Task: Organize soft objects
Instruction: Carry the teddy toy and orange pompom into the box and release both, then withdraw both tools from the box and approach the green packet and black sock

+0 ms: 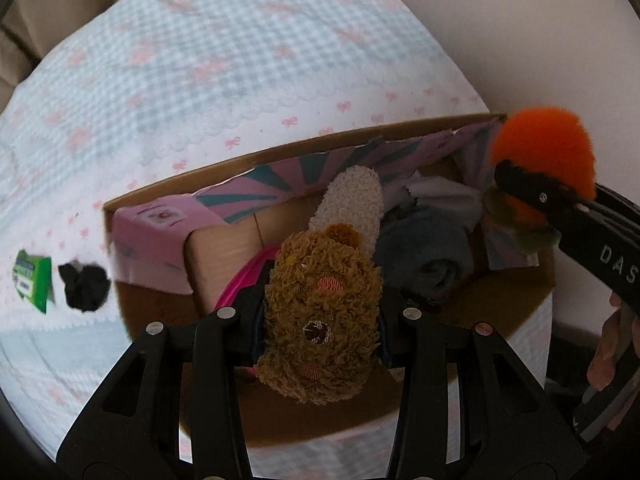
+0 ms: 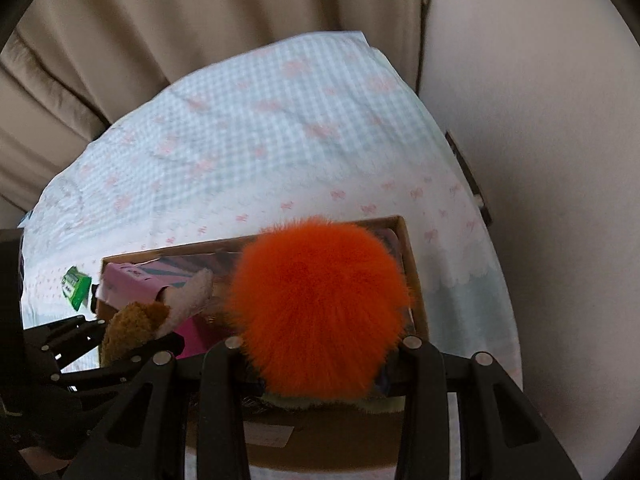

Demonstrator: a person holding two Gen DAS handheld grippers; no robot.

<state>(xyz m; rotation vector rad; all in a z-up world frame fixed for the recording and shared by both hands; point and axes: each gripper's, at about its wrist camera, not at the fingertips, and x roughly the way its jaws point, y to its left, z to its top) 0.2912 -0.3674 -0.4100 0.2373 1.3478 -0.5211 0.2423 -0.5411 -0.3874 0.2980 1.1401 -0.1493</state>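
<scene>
Currently we hold: left hand-held gripper [image 1: 320, 320] clenched on brown plush bear [image 1: 320, 316], right hand-held gripper [image 2: 320, 364] clenched on orange pompom [image 2: 318, 304], both above cardboard box [image 1: 248, 160] on bed; our risk: bulky fluff snags rim, spills outside
</scene>
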